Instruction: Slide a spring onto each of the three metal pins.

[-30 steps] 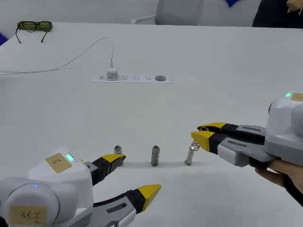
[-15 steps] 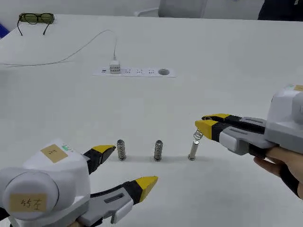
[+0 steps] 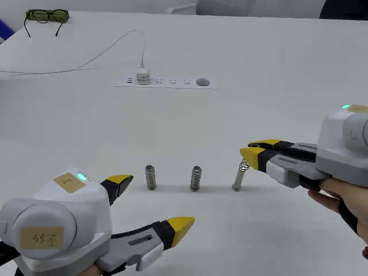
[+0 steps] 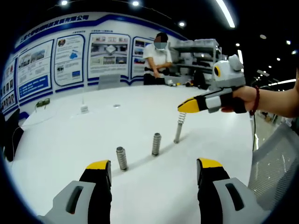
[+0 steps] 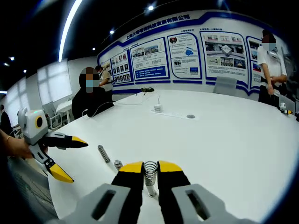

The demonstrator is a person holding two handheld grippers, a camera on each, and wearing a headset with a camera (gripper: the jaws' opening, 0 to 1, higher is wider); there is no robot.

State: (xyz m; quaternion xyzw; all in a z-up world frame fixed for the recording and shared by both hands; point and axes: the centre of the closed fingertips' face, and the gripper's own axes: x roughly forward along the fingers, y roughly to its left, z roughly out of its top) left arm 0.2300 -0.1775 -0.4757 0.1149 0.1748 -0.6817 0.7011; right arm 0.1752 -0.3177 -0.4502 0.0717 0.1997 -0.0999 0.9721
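Three metal pins stand in a row on the white table. The left pin and the middle pin each carry a spring. The right pin leans a little, and a spring sits at its top end. My right gripper is shut on that spring. Low at the near left, my left gripper stands open and holds nothing, just short of the left pin.
A white power strip with a plugged charger and cable lies further back. Green-tinted glasses rest at the far left corner. People stand and sit beyond the table in both gripper views.
The left gripper's upper fingertip has drawn back from the left pin. The right gripper still holds the spring on the right pin's top. The head camera has shifted slightly.
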